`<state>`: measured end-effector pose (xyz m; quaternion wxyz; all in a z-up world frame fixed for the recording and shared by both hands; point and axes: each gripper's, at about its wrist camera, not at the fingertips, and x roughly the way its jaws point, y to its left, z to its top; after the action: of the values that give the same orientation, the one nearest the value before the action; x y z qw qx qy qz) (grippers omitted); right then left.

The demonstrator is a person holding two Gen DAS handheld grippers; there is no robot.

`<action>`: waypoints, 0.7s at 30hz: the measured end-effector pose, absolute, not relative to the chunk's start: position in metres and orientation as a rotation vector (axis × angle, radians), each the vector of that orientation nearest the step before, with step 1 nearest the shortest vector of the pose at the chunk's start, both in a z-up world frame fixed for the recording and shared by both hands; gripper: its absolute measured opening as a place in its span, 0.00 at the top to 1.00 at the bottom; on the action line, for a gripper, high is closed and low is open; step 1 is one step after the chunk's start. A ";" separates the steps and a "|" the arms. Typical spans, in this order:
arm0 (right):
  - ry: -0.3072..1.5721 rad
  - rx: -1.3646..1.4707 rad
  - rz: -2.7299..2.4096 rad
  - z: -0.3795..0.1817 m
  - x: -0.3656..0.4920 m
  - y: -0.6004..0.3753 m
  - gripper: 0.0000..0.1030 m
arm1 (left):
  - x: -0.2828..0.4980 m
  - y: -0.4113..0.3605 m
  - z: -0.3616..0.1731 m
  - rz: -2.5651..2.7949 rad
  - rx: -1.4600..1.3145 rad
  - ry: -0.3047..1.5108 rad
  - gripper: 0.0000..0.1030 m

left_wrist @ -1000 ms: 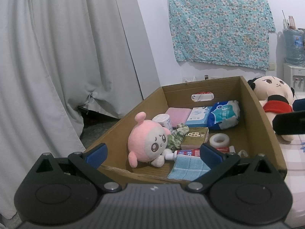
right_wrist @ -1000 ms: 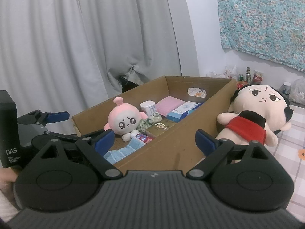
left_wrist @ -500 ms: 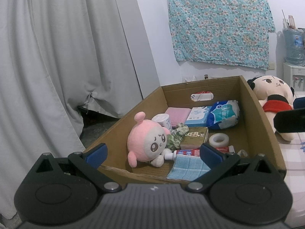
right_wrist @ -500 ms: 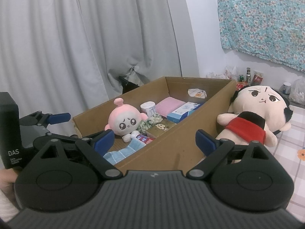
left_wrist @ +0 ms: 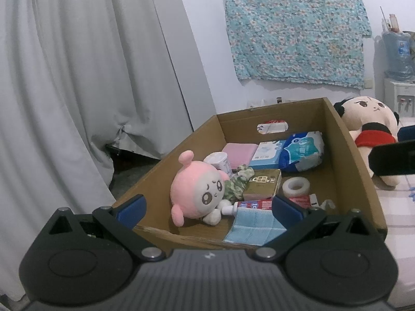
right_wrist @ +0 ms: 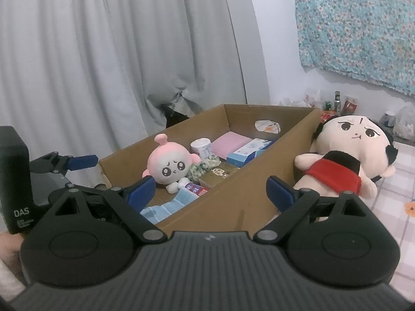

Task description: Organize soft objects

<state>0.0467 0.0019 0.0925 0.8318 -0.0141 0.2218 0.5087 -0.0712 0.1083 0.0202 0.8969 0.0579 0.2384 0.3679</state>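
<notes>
A cardboard box (left_wrist: 358, 171) holds a pink round plush (left_wrist: 198, 189), a blue cloth (left_wrist: 255, 226), a camouflage scrunchie (left_wrist: 237, 181), a pink folded cloth (left_wrist: 240, 151) and small packs. My left gripper (left_wrist: 208, 208) is open and empty at the box's near edge. A big doll with black hair and a red bib (right_wrist: 345, 155) lies outside the box on its right. My right gripper (right_wrist: 211, 191) is open and empty, in front of the box's long side (right_wrist: 241, 199), left of the doll.
Grey curtains (left_wrist: 77, 90) hang to the left. A floral cloth (left_wrist: 295, 28) hangs on the back wall. A water dispenser (left_wrist: 398, 72) stands at the far right. Inside the box lie a tape roll (left_wrist: 295, 186), toothpaste (left_wrist: 253, 204) and tissue packs (left_wrist: 301, 150).
The right gripper has edged slightly forward and left; the left gripper has barely moved. Both stay open and empty.
</notes>
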 end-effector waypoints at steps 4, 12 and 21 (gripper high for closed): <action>0.465 -0.037 1.072 0.092 0.047 0.001 0.10 | -0.071 0.109 0.021 0.762 0.121 0.496 0.00; 0.464 -0.034 1.077 0.092 0.047 -0.001 0.10 | -0.071 0.111 0.022 0.765 0.109 0.498 0.00; 0.459 -0.039 1.081 0.093 0.045 -0.001 0.10 | -0.071 0.113 0.023 0.763 0.106 0.499 0.00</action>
<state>0.0446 -0.0013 0.0932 0.8324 -0.0182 0.2163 0.5099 -0.0713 0.1127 0.0233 0.8965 0.0513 0.2409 0.3681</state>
